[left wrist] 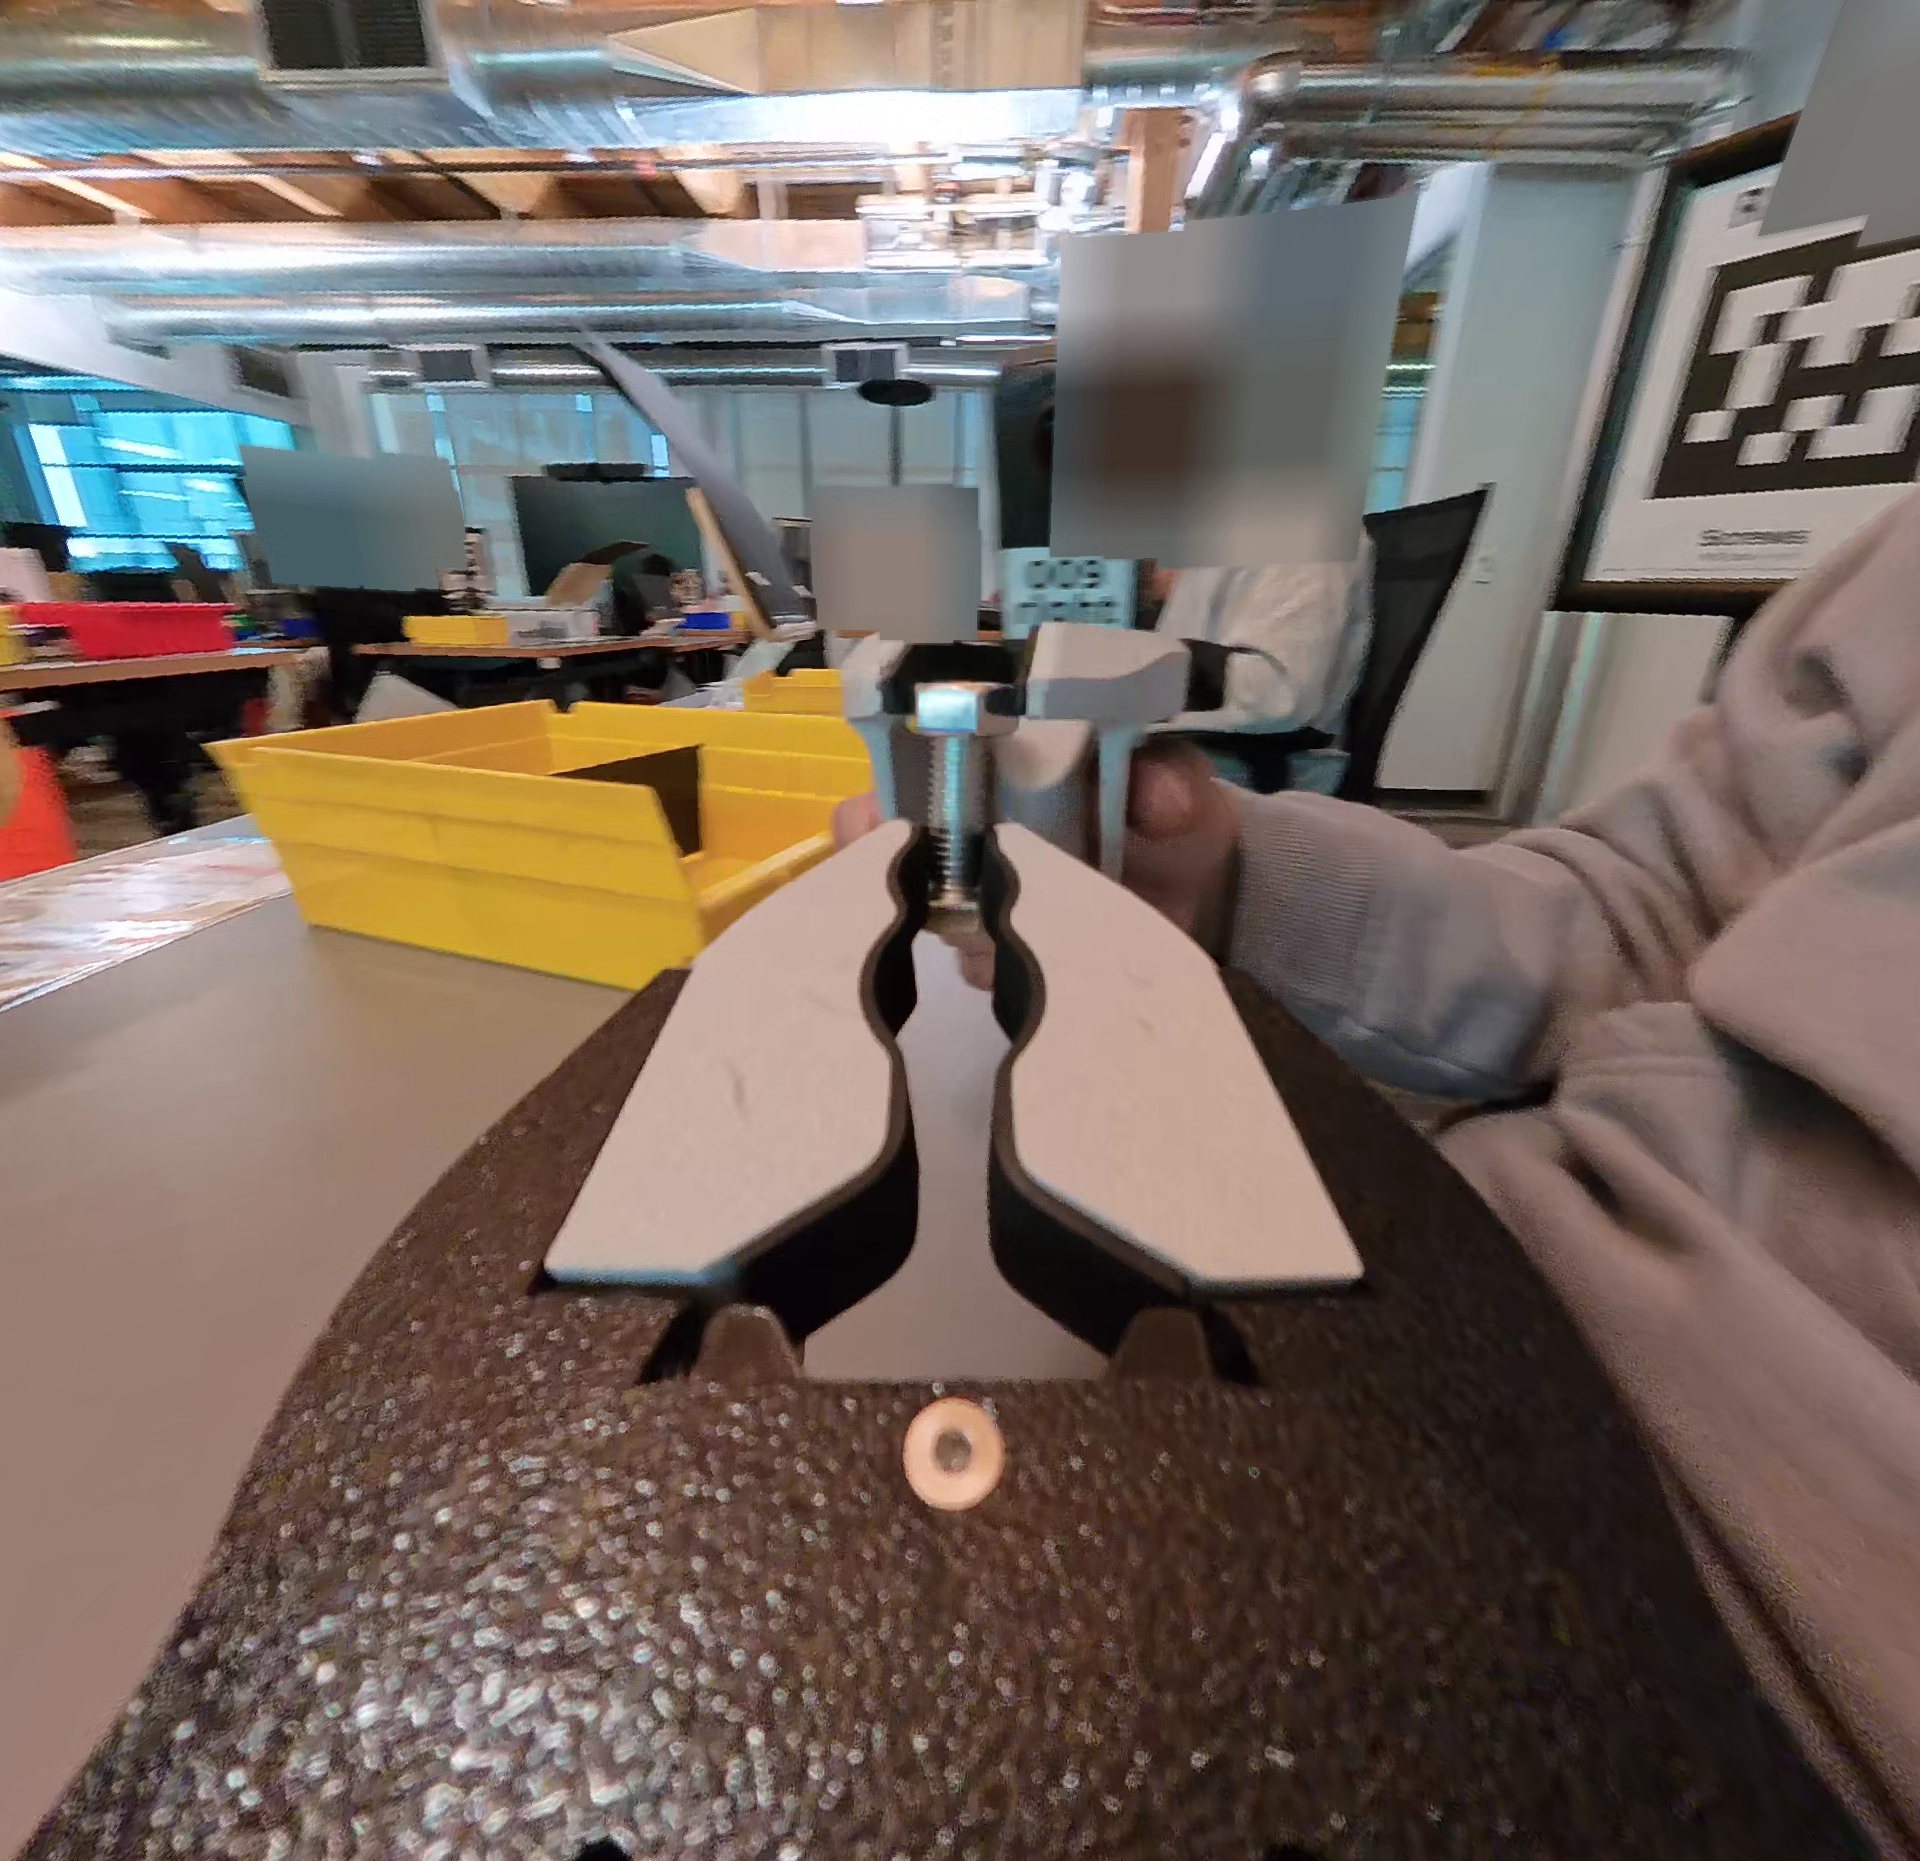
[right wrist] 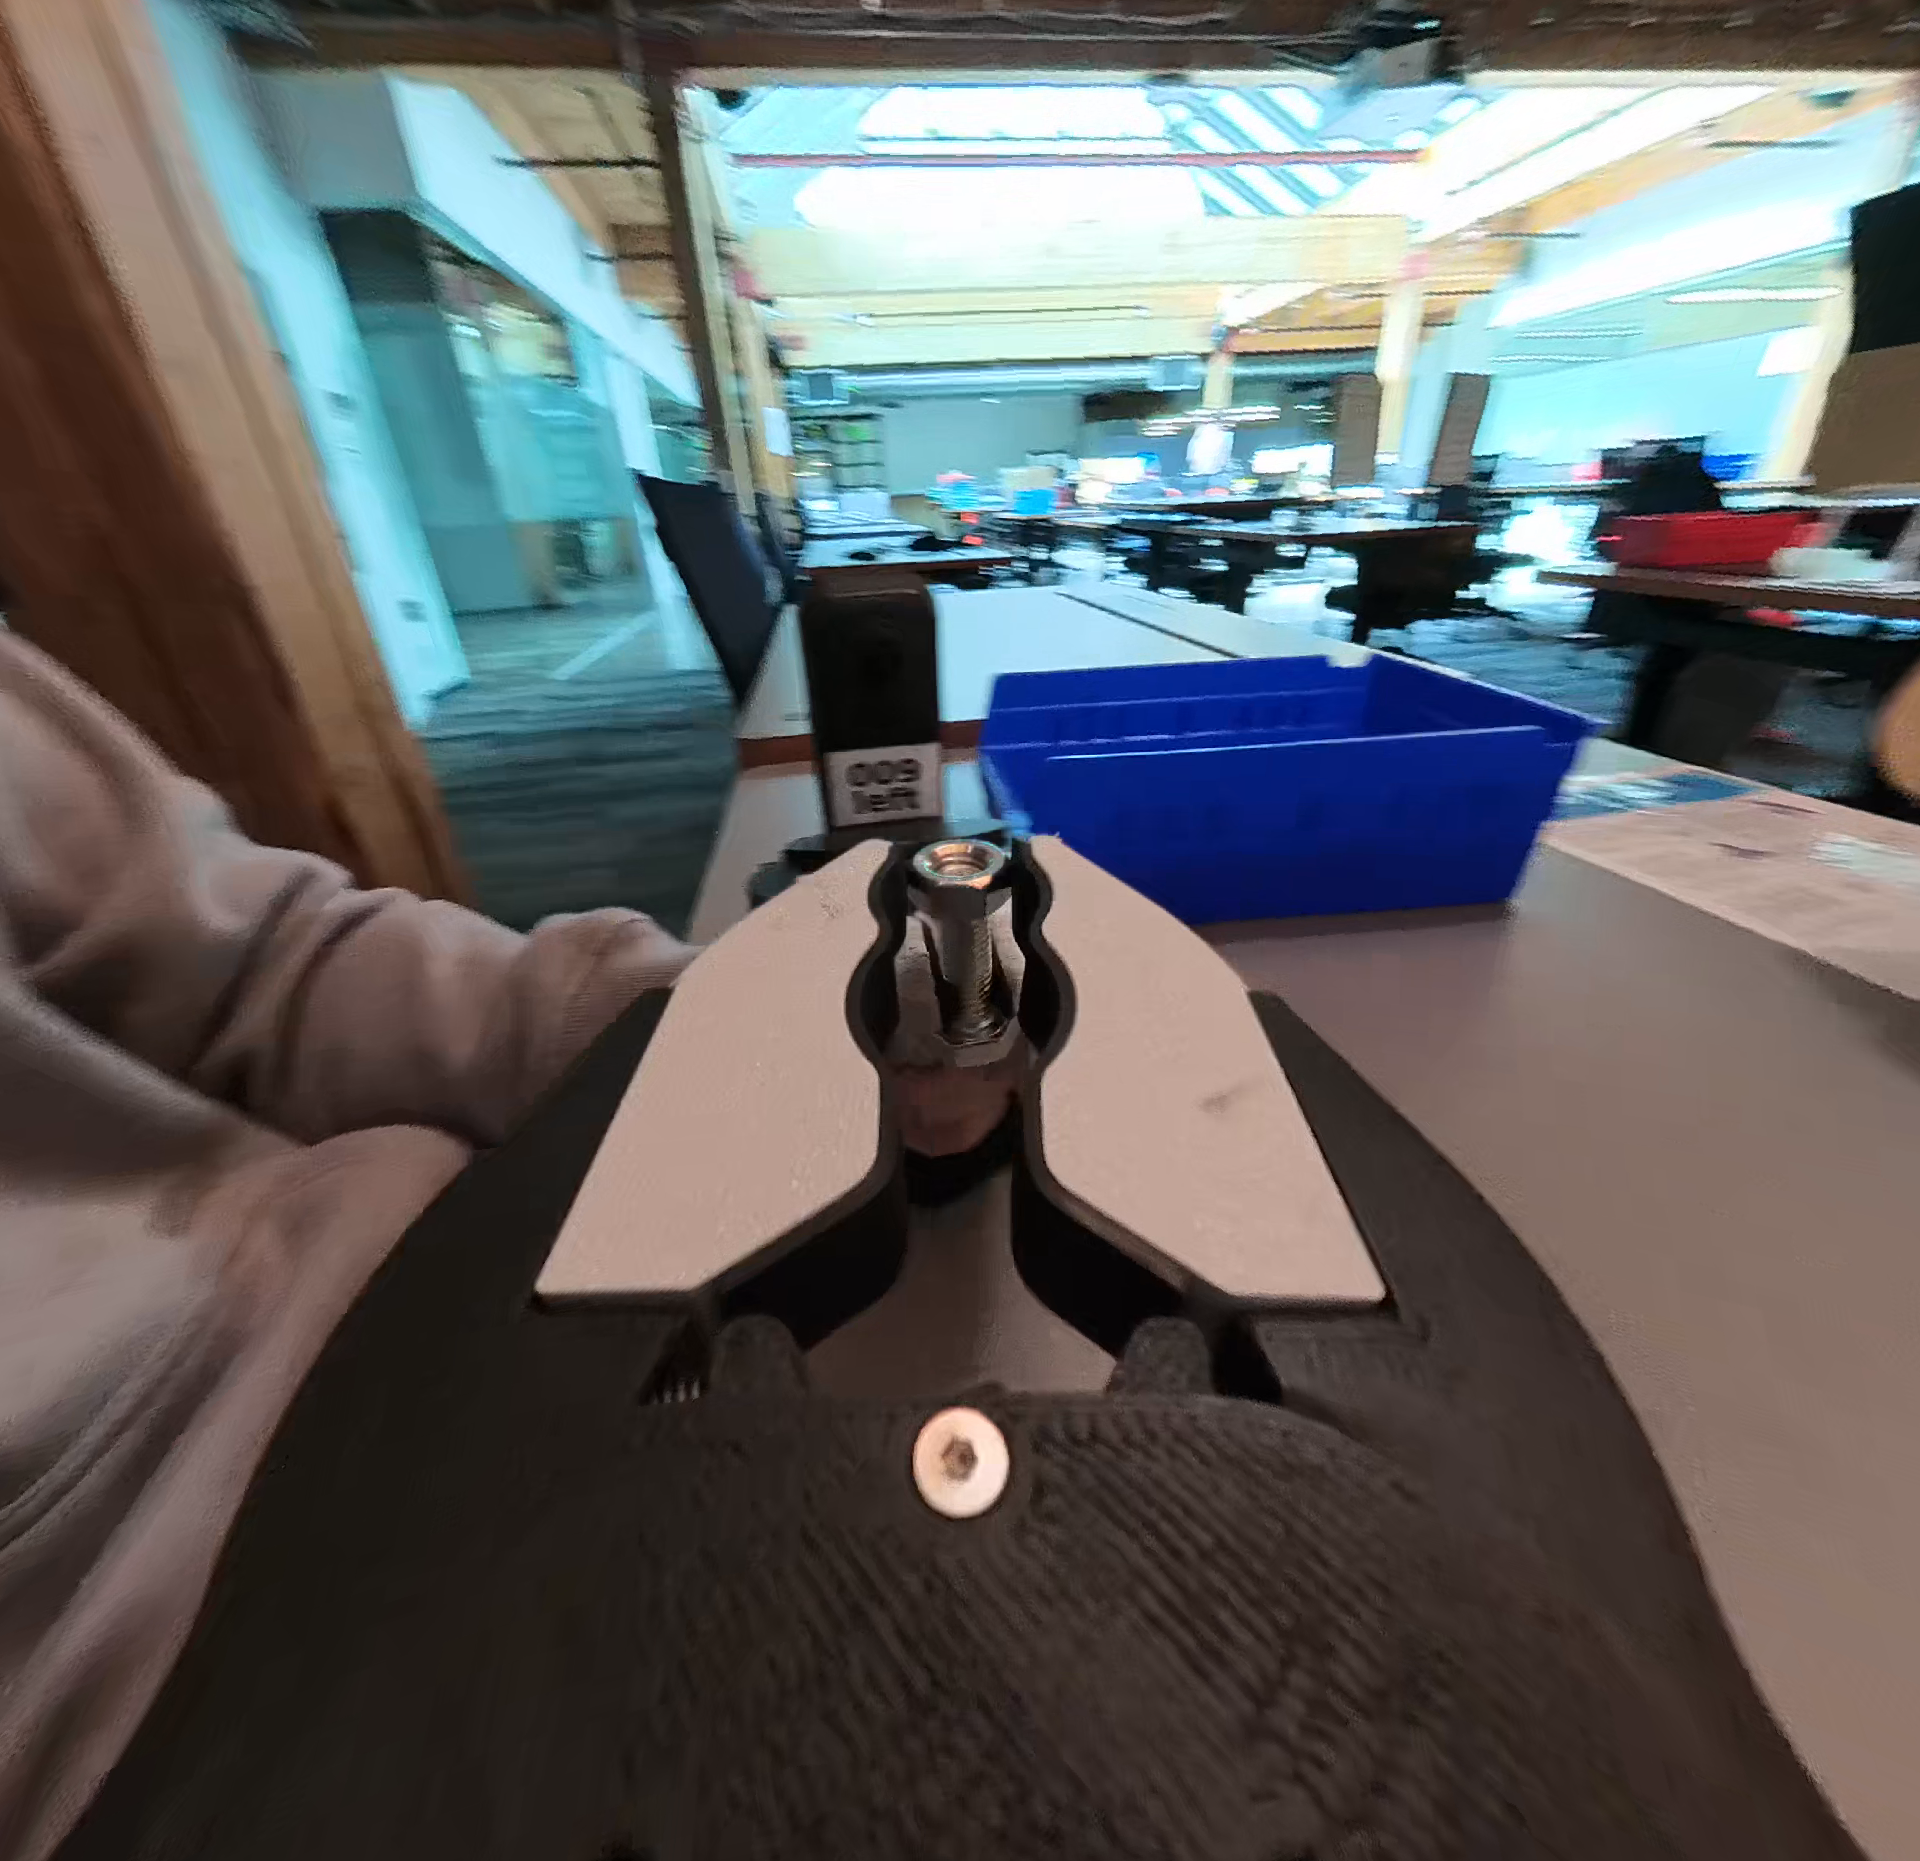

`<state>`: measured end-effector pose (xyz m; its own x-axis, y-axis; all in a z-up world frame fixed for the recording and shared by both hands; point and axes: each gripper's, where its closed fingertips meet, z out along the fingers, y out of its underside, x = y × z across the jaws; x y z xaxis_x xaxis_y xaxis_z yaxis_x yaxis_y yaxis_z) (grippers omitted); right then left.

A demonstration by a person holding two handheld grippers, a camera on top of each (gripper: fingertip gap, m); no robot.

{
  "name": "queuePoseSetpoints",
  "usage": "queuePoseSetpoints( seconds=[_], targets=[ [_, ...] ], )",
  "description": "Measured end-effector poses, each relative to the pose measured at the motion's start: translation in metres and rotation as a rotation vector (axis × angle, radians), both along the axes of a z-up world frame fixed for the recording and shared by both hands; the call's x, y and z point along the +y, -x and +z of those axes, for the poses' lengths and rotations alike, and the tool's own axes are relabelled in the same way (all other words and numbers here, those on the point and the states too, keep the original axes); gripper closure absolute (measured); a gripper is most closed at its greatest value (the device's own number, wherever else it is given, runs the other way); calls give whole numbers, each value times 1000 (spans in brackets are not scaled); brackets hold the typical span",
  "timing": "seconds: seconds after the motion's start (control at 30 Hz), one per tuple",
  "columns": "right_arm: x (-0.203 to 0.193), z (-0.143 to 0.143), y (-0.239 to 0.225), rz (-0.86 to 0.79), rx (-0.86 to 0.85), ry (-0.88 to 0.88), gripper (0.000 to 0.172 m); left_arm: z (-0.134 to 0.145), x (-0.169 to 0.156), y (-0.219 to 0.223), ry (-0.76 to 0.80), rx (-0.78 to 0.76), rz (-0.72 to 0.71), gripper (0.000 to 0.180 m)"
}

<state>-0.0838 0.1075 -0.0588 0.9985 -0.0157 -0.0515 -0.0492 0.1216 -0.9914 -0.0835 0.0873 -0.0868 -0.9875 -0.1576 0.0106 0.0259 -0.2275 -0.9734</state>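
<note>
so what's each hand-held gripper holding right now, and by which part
Both grip one silver bolt. The left hand-held gripper pinches its threaded end; the right hand-held gripper clamps its hex head, with a nut on the shank.

Place: a large open workshop or lab floor.
Ceiling: bare wooden beams [left wrist: 312, 190] with silver air ducts [left wrist: 364, 284] and a vent [left wrist: 343, 24] hung beneath.
Furniture: long worktables [right wrist: 1299, 538] in rows, and a grey table [left wrist: 208, 1136] up close.
Storage: a yellow parts bin [left wrist: 468, 845], a blue parts bin [right wrist: 1268, 803] and a red bin [left wrist: 125, 627].
Wall: a black-and-white marker poster [left wrist: 1808, 357].
Light: a skylight [right wrist: 1039, 170] and tall windows [left wrist: 135, 481].
People: several at the far tables.
</note>
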Motion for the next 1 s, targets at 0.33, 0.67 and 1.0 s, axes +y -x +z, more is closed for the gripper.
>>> queuePoseSetpoints(
  seconds=[0.33, 0.67, 1.0],
  targets=[
    [-6, 9, 14, 89, 20, -74, 142, 10, -2, 23, 75, 21, -196, 172],
    [0, 7, -15, -203, -43, 3, 122, 5, 13, -14, 68, 42, 93, 172],
    [13, 0, -15, -288, -142, 66, 155, 2, 12, -15, 32, 22, 118, 172]
  ],
)
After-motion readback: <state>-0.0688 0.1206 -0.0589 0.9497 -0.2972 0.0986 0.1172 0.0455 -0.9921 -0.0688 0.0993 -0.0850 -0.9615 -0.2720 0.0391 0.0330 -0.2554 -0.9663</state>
